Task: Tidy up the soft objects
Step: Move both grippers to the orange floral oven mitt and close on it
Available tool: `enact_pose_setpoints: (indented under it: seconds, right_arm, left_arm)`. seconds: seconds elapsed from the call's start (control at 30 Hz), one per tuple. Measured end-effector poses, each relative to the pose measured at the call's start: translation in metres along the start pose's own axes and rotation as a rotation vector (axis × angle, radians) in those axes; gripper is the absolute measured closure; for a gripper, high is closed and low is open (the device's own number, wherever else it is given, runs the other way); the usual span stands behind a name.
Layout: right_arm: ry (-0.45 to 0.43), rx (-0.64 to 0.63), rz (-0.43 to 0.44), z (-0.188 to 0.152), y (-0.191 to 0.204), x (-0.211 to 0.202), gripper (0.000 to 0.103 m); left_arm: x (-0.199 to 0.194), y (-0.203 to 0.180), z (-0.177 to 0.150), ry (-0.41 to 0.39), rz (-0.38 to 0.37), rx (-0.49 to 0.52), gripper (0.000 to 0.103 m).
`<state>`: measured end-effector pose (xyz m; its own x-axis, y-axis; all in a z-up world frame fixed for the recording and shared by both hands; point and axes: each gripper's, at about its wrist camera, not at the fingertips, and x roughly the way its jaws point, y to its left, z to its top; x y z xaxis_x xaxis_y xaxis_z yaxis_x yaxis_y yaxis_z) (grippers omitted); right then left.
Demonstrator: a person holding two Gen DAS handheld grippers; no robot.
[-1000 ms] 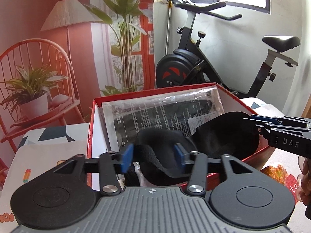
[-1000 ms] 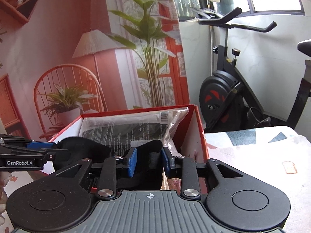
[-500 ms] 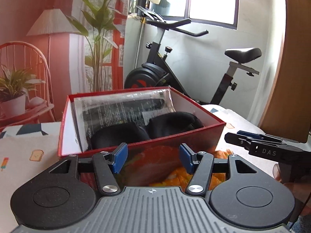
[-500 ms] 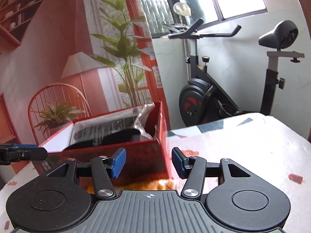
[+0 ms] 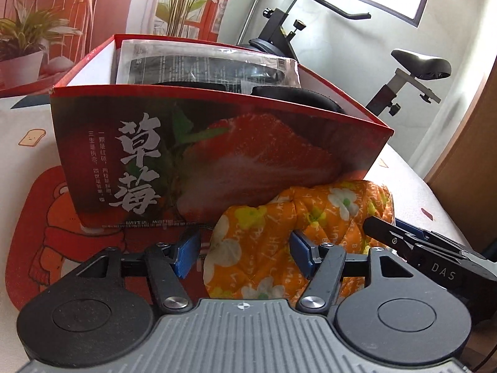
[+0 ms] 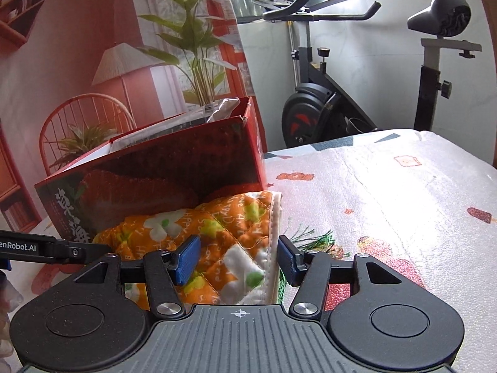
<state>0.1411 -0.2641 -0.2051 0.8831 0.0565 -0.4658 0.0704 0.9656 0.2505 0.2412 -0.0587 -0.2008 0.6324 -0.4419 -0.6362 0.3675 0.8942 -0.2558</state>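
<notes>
Ahead of both grippers stands the red box (image 5: 217, 143), already holding dark soft items and a plastic packet (image 5: 205, 65). Just in front of it, on the tablecloth (image 6: 388, 192), lies the orange quilted cloth (image 5: 279, 227). The left gripper (image 5: 243, 256) has its jaws opening with the cloth's bulk between them, not pinched. The right gripper (image 6: 237, 259) is likewise opening around the cloth's white-trimmed edge. Likely risk: one side grabbing only a loose fold, so the cloth sags, or nudging the box.
</notes>
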Motion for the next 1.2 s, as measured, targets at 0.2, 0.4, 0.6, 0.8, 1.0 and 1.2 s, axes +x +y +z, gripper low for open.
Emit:
enact_pose_setpoints:
  seconds: [0.2,0.4,0.6,0.8,1.0,1.2]
  right_arm:
    - [0.011,-0.033,0.018,-0.001,0.007,0.004,0.049]
    - [0.019,-0.043,0.045,-0.002,0.008,0.002,0.05]
    - [0.024,-0.033,0.079,-0.002,0.006,0.001,0.059]
    - [0.034,-0.019,0.11,-0.002,0.003,-0.001,0.059]
    - [0.042,-0.05,0.123,-0.003,0.007,-0.001,0.059]
    - [0.045,-0.049,0.134,-0.002,0.006,-0.001,0.06]
  left_arm:
    - [0.007,0.003,-0.005,0.043,-0.016,-0.038,0.035]
    - [-0.001,-0.005,-0.017,0.037,0.025,0.006,0.069]
    - [-0.016,-0.005,-0.027,0.03,0.054,-0.011,0.089]
    - [-0.028,-0.013,-0.038,0.028,0.098,0.01,0.09]
    - [-0.029,-0.009,-0.041,0.041,0.111,0.006,0.089]
    - [-0.027,-0.014,-0.044,0.042,0.126,0.04,0.089]
